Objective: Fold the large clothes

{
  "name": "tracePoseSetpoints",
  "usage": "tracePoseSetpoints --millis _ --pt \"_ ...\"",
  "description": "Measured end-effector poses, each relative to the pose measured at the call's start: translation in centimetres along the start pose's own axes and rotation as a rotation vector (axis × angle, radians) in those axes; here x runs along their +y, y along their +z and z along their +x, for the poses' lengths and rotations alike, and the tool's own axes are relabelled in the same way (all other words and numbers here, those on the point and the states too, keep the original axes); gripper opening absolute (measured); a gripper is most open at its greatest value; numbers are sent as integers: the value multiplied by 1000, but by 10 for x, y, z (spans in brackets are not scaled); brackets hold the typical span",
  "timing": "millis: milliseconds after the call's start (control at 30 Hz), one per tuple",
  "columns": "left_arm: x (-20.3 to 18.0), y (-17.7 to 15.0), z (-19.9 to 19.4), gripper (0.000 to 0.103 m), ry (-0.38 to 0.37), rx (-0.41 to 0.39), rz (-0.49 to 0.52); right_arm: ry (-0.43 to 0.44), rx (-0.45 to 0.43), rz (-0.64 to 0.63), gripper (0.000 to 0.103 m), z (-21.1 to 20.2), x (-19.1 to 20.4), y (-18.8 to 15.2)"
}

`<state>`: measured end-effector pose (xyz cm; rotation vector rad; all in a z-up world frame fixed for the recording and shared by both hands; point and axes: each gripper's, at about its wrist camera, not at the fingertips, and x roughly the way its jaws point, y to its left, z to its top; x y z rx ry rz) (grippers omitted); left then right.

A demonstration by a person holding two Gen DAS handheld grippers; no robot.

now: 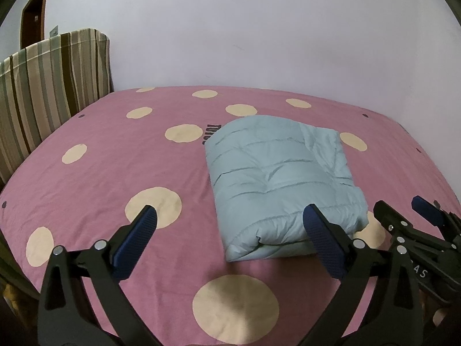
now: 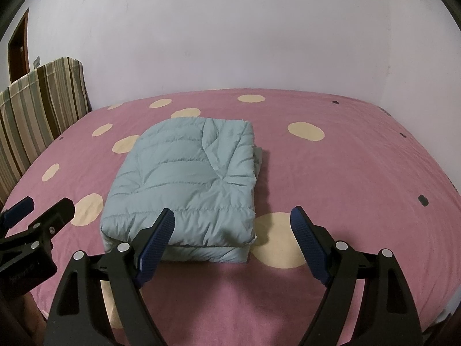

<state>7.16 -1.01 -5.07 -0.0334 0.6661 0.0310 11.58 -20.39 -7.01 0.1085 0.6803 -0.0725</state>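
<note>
The pale blue padded jacket (image 1: 276,173) lies folded into a compact block on the pink spotted bed (image 1: 100,173), its long axis running away from both claws toward the wall, its near folded edge just ahead of them. The left claw (image 1: 230,236) and right claw (image 2: 233,230) both stand wide open, holding nothing. The jacket lies right of the left claw and left of the right; neither is clearly nearer, and folding appears essentially finished.

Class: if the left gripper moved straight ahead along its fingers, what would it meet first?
Probably the pink bedsheet. The open left gripper aims just left of the folded blue jacket, whose near corner its right finger might graze; depth is unclear.
</note>
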Motion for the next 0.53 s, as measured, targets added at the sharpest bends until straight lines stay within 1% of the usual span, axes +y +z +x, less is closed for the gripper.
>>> tracePoseSetpoints --millis 100,200,233,300,367,433,533 --pt "1 -2 3 101 4 -5 0 0 7 -3 81 3 0 0" --pt "4 -3 10 101 -3 14 -5 -1 12 -6 81 7 -1 -1" --pt "4 -3 12 101 2 13 -5 -1 13 -8 81 8 -1 -1" --pt "6 -4 16 101 38 4 -3 -1 15 -9 81 10 -2 -1" --pt "9 -4 21 101 65 13 0 -5 16 -8 81 13 -4 0" --pt "13 -4 28 101 66 31 3 -11 21 -2 81 18 -8 0" --pt "24 -4 40 101 75 62 -20 -22 33 9 81 25 -17 0"
